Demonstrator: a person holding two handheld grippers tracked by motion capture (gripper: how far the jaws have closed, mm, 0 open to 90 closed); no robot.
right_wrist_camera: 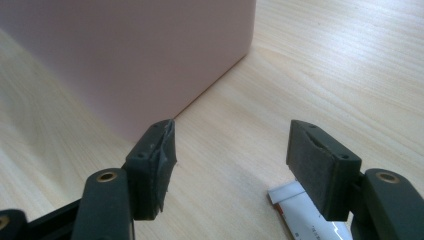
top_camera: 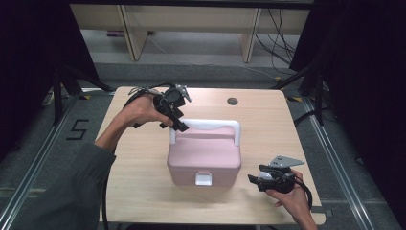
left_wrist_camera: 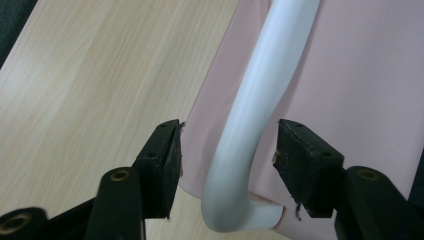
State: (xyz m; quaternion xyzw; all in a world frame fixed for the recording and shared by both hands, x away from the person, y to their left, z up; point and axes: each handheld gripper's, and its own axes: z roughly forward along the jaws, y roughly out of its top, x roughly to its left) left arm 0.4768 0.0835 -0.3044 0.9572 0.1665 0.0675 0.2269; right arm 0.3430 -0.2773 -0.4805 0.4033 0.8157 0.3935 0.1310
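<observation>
A pink lidded box [top_camera: 205,155] sits at the middle of the high view on the wooden table [top_camera: 143,191], its white latch [top_camera: 203,178] facing the bottom of the frame and its white handle [top_camera: 210,125] arching over the lid. The left gripper [top_camera: 179,125], above and left of the frame's centre, reaches down to the handle's left end. In the left gripper view the white handle [left_wrist_camera: 260,110] runs up between the two black jaws, which stand open on either side of it with a gap to each pad; nothing is pinched. The right gripper [top_camera: 253,179], at the lower right of the high view, lies just beside the box's right front corner. In the right gripper view its jaws stand wide apart and hold nothing, with the pink box [right_wrist_camera: 130,55] filling the upper left and a white slip of paper [right_wrist_camera: 300,215] on the table at the lower right.
</observation>
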